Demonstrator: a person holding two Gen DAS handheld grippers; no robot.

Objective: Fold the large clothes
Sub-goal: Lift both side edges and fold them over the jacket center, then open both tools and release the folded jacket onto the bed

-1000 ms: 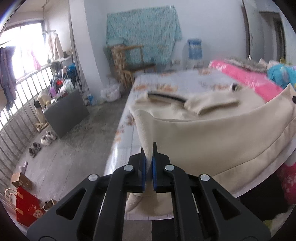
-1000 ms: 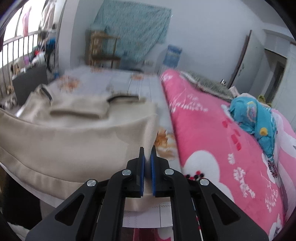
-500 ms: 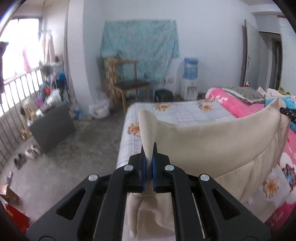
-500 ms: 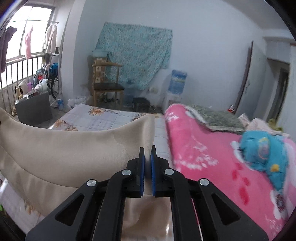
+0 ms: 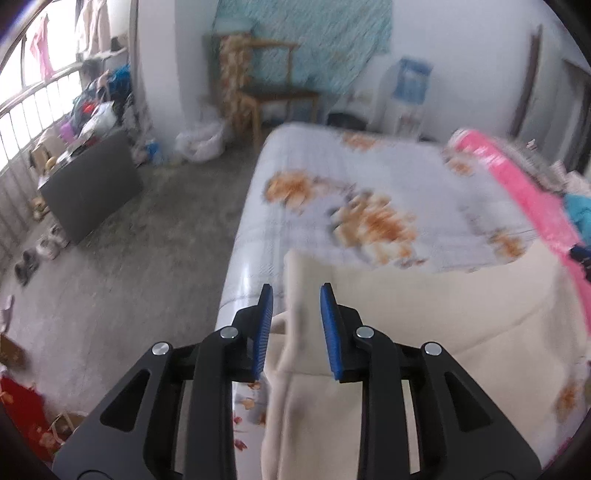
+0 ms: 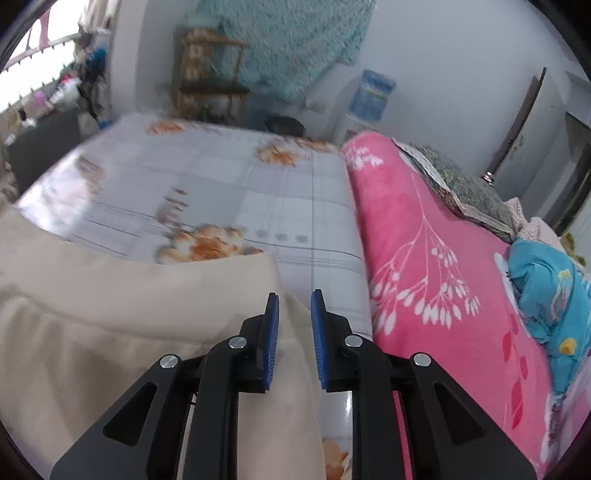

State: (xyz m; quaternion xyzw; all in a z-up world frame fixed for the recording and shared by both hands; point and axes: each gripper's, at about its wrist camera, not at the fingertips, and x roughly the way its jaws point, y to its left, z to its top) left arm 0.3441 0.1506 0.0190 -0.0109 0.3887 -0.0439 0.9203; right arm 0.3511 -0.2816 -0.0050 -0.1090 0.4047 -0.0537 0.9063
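On the bed, near edge: a cream garment [image 5: 424, 332] is lying spread across the flowered sheet [image 5: 369, 192], its folded upper edge running from one gripper to the other.
Garment, left end: a corner is standing up between the blue pads of the left gripper [image 5: 296, 325], with the cloth hanging down below it along the side of the mattress.
Left gripper: jaws are opening; the pads are standing clear of the cloth on both sides, so nothing is being gripped.
Garment, right end: the corner [image 6: 184, 317] is lying between the pads of the right gripper [image 6: 293, 332].
Right gripper: jaws are opening, a narrower gap than the left; the cloth is sitting against the left pad, with no pressing visible, so it is being released.
Beside the garment: a pink blanket [image 6: 424, 258] is covering the right part of the bed, with a blue bundle [image 6: 546, 295] lying on it.
Beyond the bed: a wooden chair [image 5: 266, 85] is standing against the wall under a hanging teal cloth [image 5: 314, 33].
Picture quality: both views are blurring toward the far end.
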